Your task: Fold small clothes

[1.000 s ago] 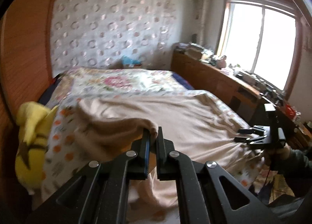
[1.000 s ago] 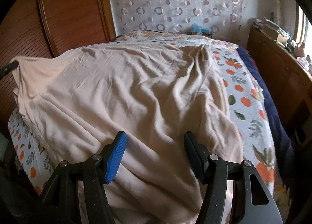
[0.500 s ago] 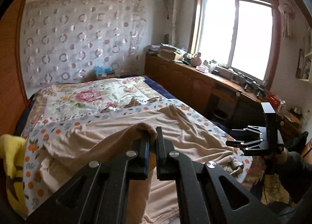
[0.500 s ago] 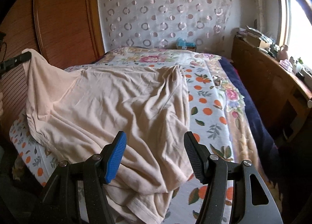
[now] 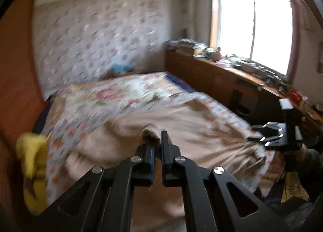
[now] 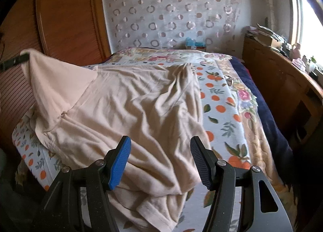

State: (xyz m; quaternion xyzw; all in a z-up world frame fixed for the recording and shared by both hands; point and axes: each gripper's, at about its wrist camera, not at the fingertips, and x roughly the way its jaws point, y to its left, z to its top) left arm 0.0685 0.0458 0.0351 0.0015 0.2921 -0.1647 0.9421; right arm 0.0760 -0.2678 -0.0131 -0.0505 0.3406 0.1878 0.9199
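A beige garment (image 6: 141, 106) lies spread and wrinkled across the near end of the bed. My left gripper (image 5: 158, 139) is shut on one edge of the beige garment (image 5: 181, 129) and holds that edge lifted; in the right wrist view it shows at the far left (image 6: 14, 62) with cloth hanging from it. My right gripper (image 6: 160, 151) is open and empty, just above the garment's near bunched edge. It also shows in the left wrist view (image 5: 272, 135), at the bed's right corner.
The bed (image 6: 228, 98) carries a floral and orange-print cover. A yellow plush toy (image 5: 33, 161) lies at its left side. A wooden wardrobe (image 6: 66, 19) stands left, and a wooden cabinet (image 6: 278, 74) with clutter runs along the right under the window.
My left gripper has swung with the held edge, so its view shifts and blurs. The lifted cloth now stands higher at the left. My right gripper stays open and has drawn back slightly.
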